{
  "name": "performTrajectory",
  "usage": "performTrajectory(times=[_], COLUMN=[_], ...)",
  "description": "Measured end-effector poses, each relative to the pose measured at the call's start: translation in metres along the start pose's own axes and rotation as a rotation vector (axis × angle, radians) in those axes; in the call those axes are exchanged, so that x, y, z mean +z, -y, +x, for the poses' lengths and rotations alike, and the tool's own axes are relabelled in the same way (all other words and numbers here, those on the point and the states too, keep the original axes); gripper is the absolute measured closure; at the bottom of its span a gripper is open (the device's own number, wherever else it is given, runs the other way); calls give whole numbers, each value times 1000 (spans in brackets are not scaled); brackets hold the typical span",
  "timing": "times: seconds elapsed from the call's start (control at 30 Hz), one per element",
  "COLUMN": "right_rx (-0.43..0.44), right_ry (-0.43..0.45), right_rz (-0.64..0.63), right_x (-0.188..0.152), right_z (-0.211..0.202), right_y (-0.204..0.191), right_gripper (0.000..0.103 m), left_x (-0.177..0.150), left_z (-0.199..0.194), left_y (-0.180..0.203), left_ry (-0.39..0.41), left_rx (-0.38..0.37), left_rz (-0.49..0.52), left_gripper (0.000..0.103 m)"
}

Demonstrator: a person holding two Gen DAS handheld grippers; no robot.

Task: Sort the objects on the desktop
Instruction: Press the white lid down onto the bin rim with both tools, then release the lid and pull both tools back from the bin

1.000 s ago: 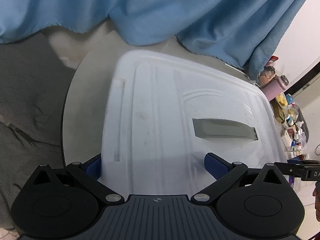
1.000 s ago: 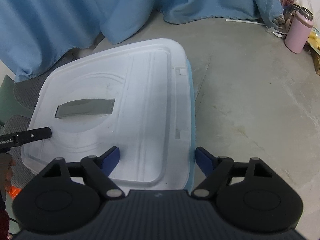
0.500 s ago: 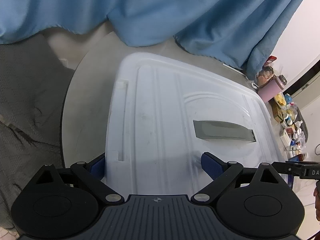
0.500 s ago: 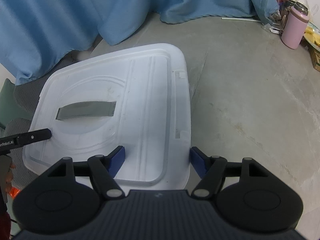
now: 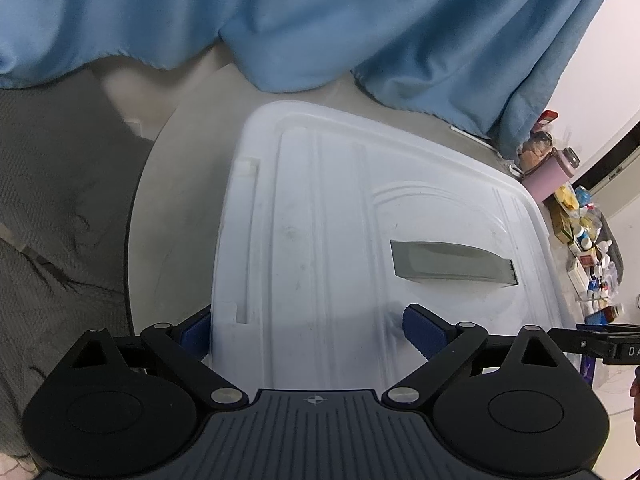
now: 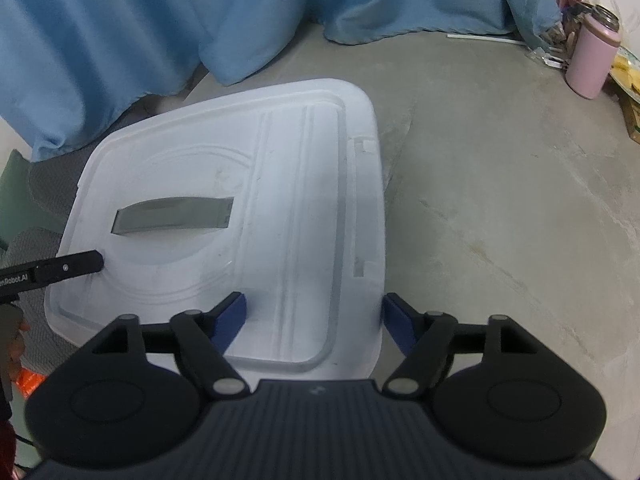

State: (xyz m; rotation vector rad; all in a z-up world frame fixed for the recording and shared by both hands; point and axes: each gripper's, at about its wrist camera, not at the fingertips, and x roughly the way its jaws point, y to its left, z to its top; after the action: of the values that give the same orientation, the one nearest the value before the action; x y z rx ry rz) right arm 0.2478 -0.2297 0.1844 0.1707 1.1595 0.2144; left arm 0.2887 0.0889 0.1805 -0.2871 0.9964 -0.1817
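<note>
A large white plastic storage-box lid (image 5: 340, 220) with a grey handle strip (image 5: 452, 266) covers a bin on the round grey table (image 5: 176, 184). My left gripper (image 5: 308, 330) is open and straddles the lid's left near edge, one blue pad outside the rim and one over the lid top. My right gripper (image 6: 314, 322) is open and straddles the lid's right near edge (image 6: 360, 240) the same way. The grey handle strip (image 6: 172, 216) shows at the left in the right wrist view. Whether the pads touch the lid is unclear.
Blue curtains (image 5: 280, 20) hang behind the table. A pink bottle (image 6: 592, 60) and small clutter (image 5: 588, 248) stand at the far right. Bare grey tabletop (image 6: 500, 200) lies right of the box. Grey fabric (image 5: 52, 200) lies off the table's left edge.
Both grippers have narrowed slightly around the lid's near edges, and the lid sits a little lower and farther in both views.
</note>
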Motion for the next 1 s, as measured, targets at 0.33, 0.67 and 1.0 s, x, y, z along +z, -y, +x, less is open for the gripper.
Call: performTrajectory(times=[0.33, 0.67, 1.0], right_rx=[-52, -35, -57], right_ry=[52, 73, 240], right_rz=[-48, -70, -78], right_x=[-11, -24, -43], right_z=[-5, -8, -29], right_y=[-10, -4, -15], right_gripper=[17, 11, 9], left_x=[-4, -33, -42], left_z=[-24, -31, -47], left_y=[10, 22, 37], left_ry=[99, 111, 213], left_rx=[119, 187, 273], left_rz=[22, 34, 108], left_gripper=[2, 0, 0])
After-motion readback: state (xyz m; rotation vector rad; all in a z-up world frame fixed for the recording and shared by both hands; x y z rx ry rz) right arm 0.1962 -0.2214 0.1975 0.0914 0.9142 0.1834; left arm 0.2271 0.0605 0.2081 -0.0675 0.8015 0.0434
